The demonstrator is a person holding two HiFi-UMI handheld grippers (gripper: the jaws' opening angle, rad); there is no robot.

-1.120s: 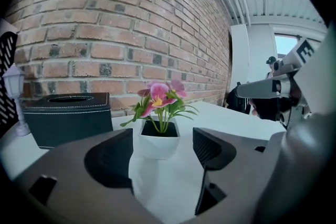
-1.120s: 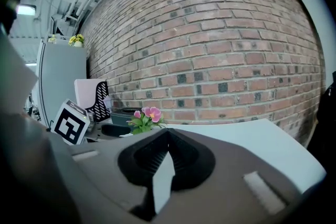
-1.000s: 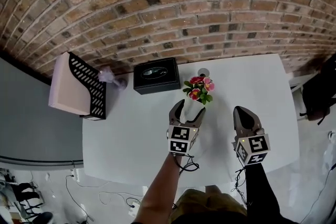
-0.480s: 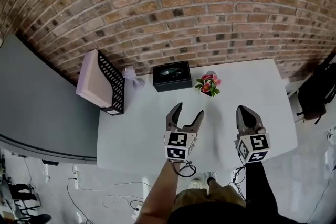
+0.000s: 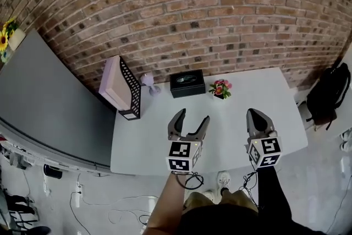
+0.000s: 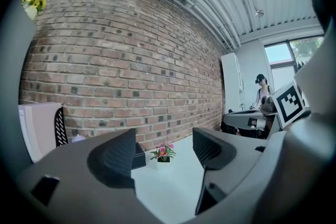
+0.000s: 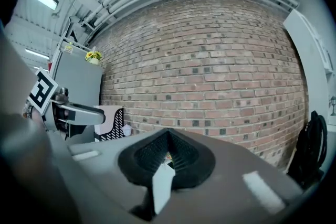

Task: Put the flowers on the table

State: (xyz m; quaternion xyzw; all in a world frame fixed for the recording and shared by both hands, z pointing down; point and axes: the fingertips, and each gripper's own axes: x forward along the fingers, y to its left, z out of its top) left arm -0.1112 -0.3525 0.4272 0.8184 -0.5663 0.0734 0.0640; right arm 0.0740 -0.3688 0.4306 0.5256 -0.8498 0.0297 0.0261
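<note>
A small pot of pink and red flowers (image 5: 220,88) stands upright on the white table (image 5: 258,91) near its back edge, just right of a black box. In the left gripper view the flowers (image 6: 163,152) show far off between the jaws. My left gripper (image 5: 190,118) hangs over the table's near half, open and empty, well short of the flowers. To its right, my right gripper (image 5: 257,116) is shut with nothing in it; its own view shows the two pads (image 7: 149,157) pressed together.
A black box (image 5: 187,83), a small purple object (image 5: 148,81) and a pink and black file rack (image 5: 122,88) line the back left of the table. The brick wall (image 5: 181,19) rises behind. A grey partition (image 5: 49,102) stands at left, a black backpack (image 5: 325,96) at right.
Both grippers have drawn back from the flowers toward the table's near edge. The left one stayed open, the right one shut. The flowers stay put by the black box.
</note>
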